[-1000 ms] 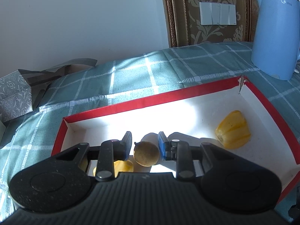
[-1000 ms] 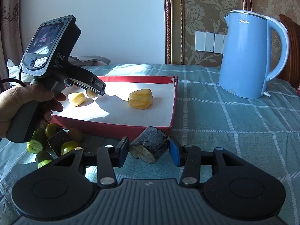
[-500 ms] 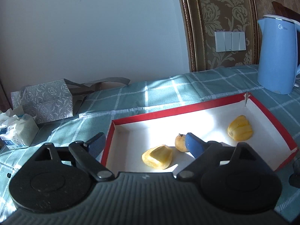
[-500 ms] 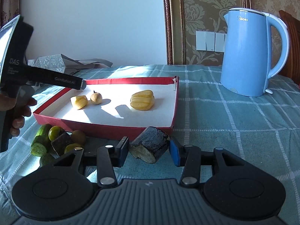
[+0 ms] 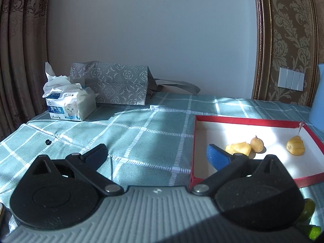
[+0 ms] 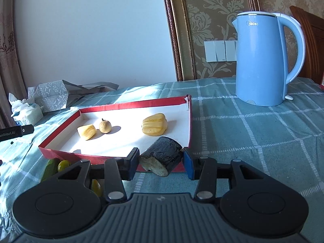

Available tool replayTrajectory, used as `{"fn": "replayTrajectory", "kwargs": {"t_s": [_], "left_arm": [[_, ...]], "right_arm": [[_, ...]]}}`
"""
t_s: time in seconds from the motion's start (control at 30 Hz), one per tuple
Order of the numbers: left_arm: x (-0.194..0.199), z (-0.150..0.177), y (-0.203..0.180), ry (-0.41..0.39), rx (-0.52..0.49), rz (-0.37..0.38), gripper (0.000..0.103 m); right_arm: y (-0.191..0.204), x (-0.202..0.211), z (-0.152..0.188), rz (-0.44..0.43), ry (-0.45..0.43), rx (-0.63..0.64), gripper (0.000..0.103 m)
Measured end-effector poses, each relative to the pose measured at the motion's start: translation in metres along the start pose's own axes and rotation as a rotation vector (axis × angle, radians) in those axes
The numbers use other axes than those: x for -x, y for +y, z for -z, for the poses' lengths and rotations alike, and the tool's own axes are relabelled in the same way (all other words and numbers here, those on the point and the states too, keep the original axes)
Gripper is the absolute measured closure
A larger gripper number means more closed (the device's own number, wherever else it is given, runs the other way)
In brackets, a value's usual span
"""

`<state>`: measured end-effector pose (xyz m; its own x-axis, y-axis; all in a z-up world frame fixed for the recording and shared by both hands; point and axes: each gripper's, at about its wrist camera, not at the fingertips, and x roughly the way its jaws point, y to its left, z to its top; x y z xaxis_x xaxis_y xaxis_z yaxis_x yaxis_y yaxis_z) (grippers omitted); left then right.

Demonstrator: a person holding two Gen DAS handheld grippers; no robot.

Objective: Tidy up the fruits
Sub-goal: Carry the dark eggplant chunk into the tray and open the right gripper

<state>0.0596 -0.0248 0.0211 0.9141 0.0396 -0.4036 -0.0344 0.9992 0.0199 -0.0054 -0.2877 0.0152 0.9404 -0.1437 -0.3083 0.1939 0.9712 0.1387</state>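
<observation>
The blue kettle (image 6: 261, 60) at two o'clock in the right wrist view carries the name "Midea" under its rim. A black bar (image 6: 16, 133) that enters at nine o'clock reads "enRobot.AI", its first letters cut off by the frame edge. In the left wrist view, the tissue pack (image 5: 68, 105) at ten o'clock bears a cat's face and blue Chinese characters too small to read surely; beside it lies a grey patterned bag (image 5: 113, 85).

The right gripper (image 6: 161, 162) is closed on a dark-skinned fruit chunk (image 6: 162, 156) with a pale cut face, both pads pressing its sides, in front of the red-rimmed tray (image 6: 113, 156). Inside the tray lie a ribbed yellow fruit (image 6: 155, 124), a smaller yellow piece (image 6: 87, 131) and a round brown fruit (image 6: 104, 126) with a stem, the last two nearly touching.

The left gripper (image 5: 158, 154) has just been opening; its jaws stand spread wide with nothing between them, over checked tablecloth (image 5: 141, 133) at the tray's left edge. Its right finger (image 5: 217, 157) hides part of the tray floor.

Green fruits (image 6: 50, 168) at eight o'clock of the right wrist view are mostly hidden behind the gripper body, their number unclear. In the left wrist view only a blue sliver of the kettle shows at three o'clock.
</observation>
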Motion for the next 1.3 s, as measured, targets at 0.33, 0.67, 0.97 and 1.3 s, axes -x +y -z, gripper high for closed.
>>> {"fn": "replayTrajectory", "kwargs": {"t_s": [0.33,0.67,0.97,1.3], "left_arm": [[0.003,0.006,-0.006,-0.017,-0.045,-0.021,0.0],[-0.004,0.008,-0.007,0.01,-0.061,-0.031,0.0],[-0.006,0.008,-0.006,0.02,-0.06,-0.023,0.0],[-0.006,0.008,-0.006,0.026,-0.054,-0.015,0.0]], "right_arm": [[0.035,-0.047,-0.02,0.006,0.062,0.106,0.058],[0.048,-0.088,-0.033,0.004,0.095,0.126,0.058],[0.061,-0.111,-0.03,0.004,0.134,0.167,0.058],[0.062,-0.108,-0.03,0.03,0.124,0.171,0.051]]}}
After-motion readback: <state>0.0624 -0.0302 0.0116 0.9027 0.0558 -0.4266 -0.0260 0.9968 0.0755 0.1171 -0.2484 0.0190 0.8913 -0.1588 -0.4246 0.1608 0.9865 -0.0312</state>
